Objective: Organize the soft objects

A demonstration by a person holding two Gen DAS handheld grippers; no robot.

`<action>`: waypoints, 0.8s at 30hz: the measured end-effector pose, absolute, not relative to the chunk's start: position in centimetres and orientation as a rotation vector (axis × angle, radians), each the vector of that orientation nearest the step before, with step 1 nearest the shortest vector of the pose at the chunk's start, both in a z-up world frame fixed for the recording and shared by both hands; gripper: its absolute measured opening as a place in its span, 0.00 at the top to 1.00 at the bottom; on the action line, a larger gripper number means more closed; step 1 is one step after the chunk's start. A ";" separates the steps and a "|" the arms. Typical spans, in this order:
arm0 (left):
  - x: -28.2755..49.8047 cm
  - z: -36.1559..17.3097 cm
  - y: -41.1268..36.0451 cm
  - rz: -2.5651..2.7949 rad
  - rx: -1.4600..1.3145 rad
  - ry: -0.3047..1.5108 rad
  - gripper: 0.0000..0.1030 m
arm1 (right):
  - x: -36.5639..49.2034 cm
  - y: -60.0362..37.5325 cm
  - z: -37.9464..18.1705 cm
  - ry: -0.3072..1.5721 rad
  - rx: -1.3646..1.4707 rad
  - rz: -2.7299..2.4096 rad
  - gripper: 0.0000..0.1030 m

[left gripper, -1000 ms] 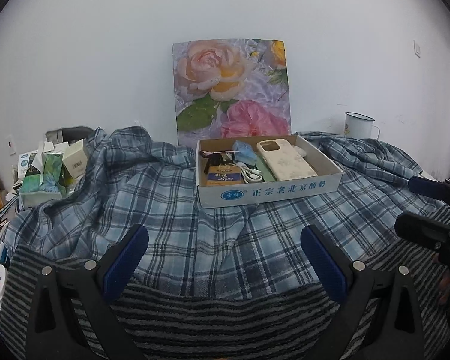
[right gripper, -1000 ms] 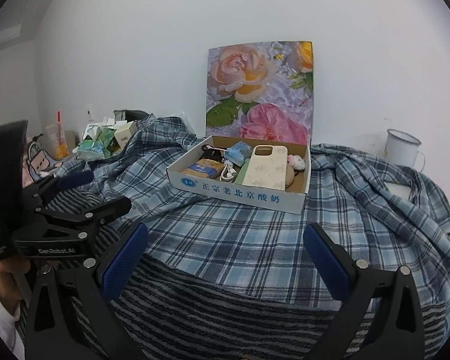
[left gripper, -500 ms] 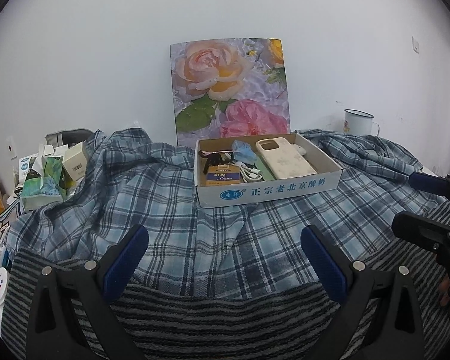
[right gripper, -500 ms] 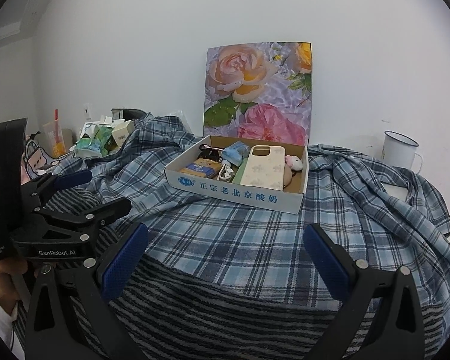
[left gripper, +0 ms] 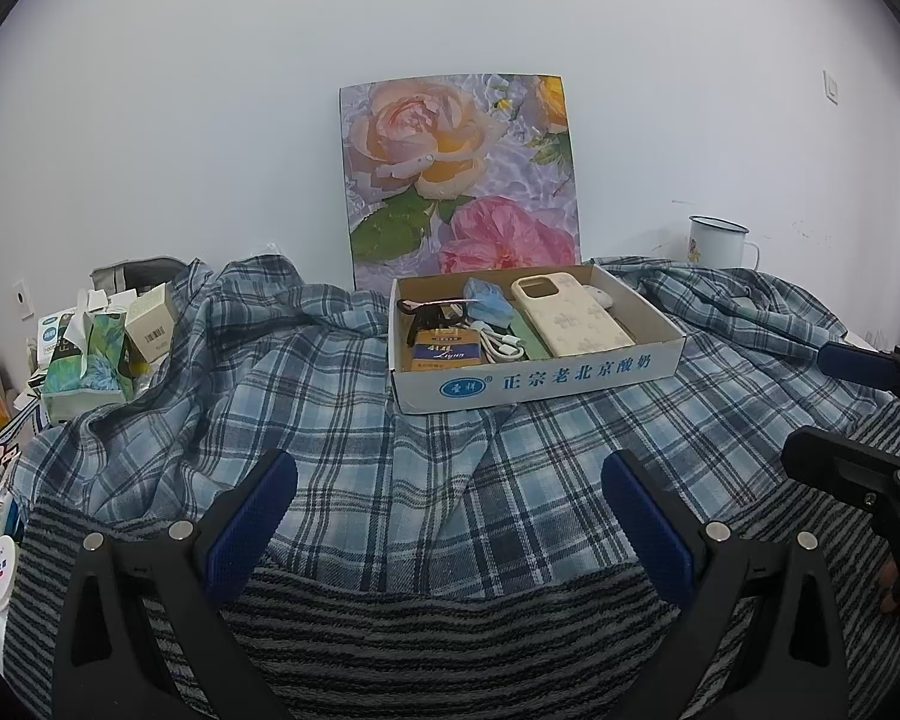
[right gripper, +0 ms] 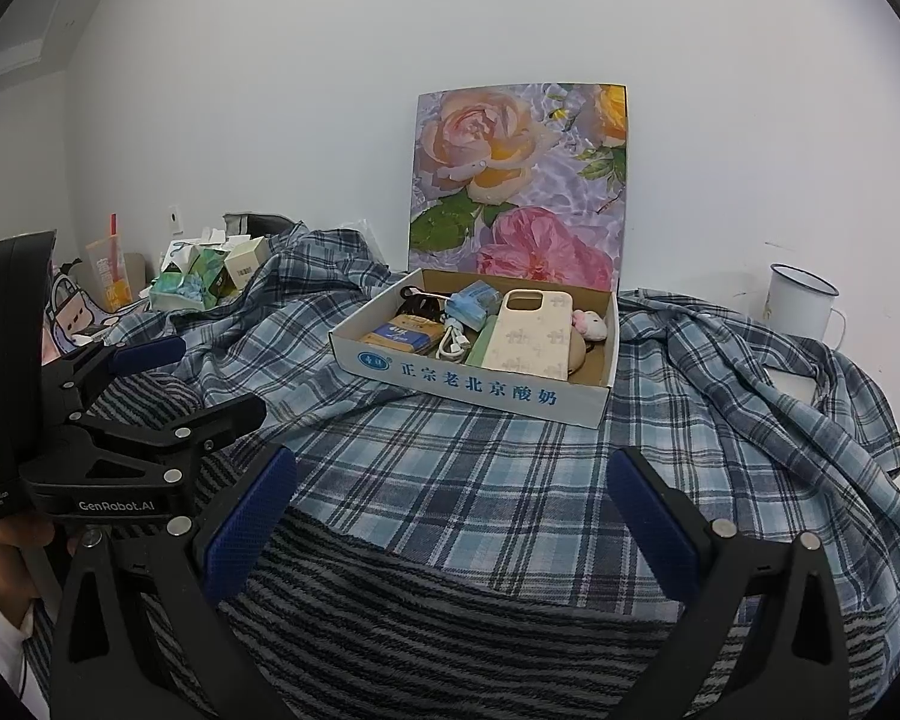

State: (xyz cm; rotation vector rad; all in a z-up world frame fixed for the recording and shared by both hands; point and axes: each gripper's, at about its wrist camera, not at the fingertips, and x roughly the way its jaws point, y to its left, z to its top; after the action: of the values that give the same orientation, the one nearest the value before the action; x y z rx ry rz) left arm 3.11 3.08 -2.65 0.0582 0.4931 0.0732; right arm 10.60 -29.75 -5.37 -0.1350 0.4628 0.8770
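The left gripper point(left gripper: 450, 516) is level, its blue-padded fingers point(left gripper: 252, 516) spread wide with nothing between them. The right gripper point(right gripper: 453, 519) sits just beside it, likewise level, wide apart and empty. A hand point(right gripper: 6, 546) grips the left gripper's handle from below.

Both wrist views look forward low over the plaid cloth point(left gripper: 342, 420), sharing the cardboard box point(right gripper: 474, 387).
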 end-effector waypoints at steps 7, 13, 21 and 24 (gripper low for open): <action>3.1 -2.7 3.2 0.073 0.059 0.494 0.00 | 10.5 -29.6 -5.4 0.465 -0.136 0.876 0.00; 3.1 -2.7 3.2 0.073 0.059 0.495 0.00 | 10.4 -29.6 -5.4 0.466 -0.137 0.877 0.00; 3.2 -2.8 3.2 0.073 0.060 0.496 0.00 | 10.4 -29.5 -5.5 0.466 -0.137 0.877 0.00; 3.2 -2.7 3.2 0.073 0.060 0.494 0.00 | 10.4 -29.5 -5.5 0.467 -0.137 0.877 0.00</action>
State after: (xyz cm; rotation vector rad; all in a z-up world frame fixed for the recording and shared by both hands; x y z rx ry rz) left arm 3.15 3.19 -2.70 0.0598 0.4941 0.0726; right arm 10.39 -29.53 -5.52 -0.1373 0.4671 0.8774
